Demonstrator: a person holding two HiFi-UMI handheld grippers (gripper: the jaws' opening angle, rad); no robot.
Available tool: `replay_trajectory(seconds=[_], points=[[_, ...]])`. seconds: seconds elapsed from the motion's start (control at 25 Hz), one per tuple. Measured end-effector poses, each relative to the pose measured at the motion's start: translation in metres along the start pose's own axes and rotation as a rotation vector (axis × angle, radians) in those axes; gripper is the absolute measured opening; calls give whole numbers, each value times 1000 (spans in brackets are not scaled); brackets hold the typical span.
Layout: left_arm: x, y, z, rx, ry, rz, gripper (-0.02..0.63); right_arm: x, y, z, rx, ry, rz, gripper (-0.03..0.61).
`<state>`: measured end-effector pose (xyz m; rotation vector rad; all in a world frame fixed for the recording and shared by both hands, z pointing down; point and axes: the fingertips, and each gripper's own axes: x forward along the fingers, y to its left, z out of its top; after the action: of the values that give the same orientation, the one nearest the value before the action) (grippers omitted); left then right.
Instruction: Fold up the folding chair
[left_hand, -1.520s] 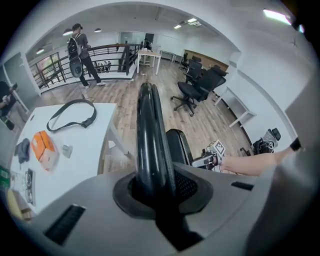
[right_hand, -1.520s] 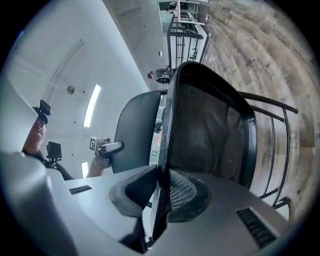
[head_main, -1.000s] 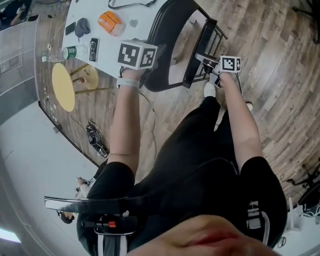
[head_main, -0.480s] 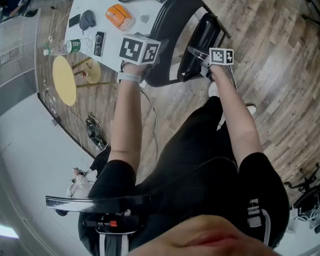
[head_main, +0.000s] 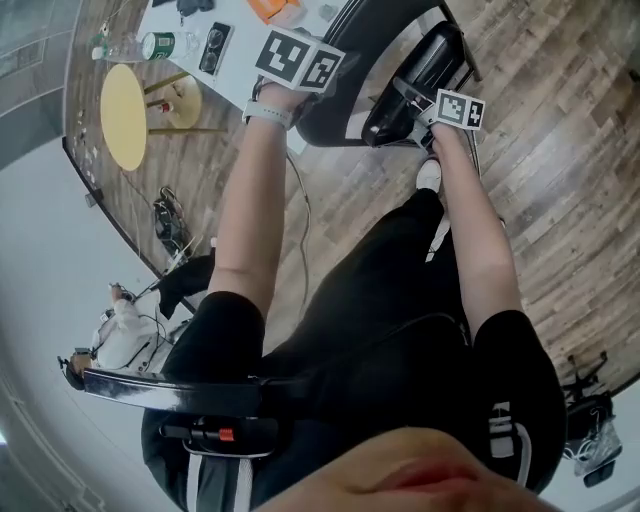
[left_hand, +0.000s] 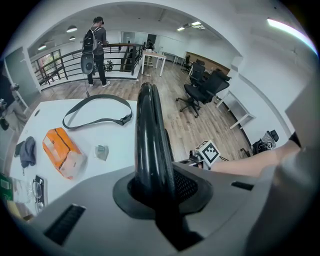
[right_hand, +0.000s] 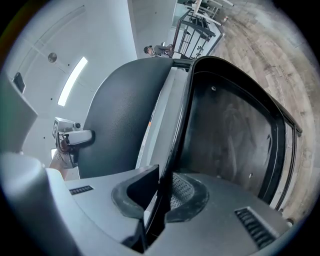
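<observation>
The folding chair (head_main: 338, 115) stands on the wood-plank floor (head_main: 560, 150) at twelve o'clock from the person, just beside the smooth white counter (left_hand: 117, 150) at eleven o'clock. Its rounded matte black backrest (right_hand: 125, 110) and hollow moulded seat (right_hand: 230, 125) are close together. The left hand-held gripper (left_hand: 156, 190) clamps narrowly on the backrest's glossy, tube-like top edge; the right hand-held gripper (right_hand: 160, 195), nearly closed, pinches the seat's thin rim at one o'clock.
</observation>
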<state>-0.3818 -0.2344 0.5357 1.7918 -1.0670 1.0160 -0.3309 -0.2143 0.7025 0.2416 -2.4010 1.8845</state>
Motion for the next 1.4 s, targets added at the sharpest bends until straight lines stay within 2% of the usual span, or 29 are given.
replay_trajectory(seconds=[0.12,0.36,0.56,0.72,0.8,0.92,1.04,1.2,1.4], points=[[2,7,0,2,-3,-17,55,4,-4,1,-3,-8,-19,37],[-2,4,1,5,-15,-10,68,2,-2,0,-23,47,-43,38],[-12,14,1,-65,-115,17,184,0,-1,-2,-15,22,-49,44],[-17,16,-2,-110,-187,11,189,0,-1,0,-38,22,-53,57],[-20,18,-3,-97,-199,50,206,-2,-4,2,-45,9,-70,94],[-25,21,-2,-56,-212,105,212,-10,-9,10,-48,-31,-100,192],[-29,23,1,-39,-244,127,227,-25,-5,22,-73,-61,-117,195],[-39,22,5,-52,-290,137,227,-48,5,25,-133,-38,-148,199],[-72,17,1,-62,-346,162,227,-79,40,21,-205,-33,-153,201]])
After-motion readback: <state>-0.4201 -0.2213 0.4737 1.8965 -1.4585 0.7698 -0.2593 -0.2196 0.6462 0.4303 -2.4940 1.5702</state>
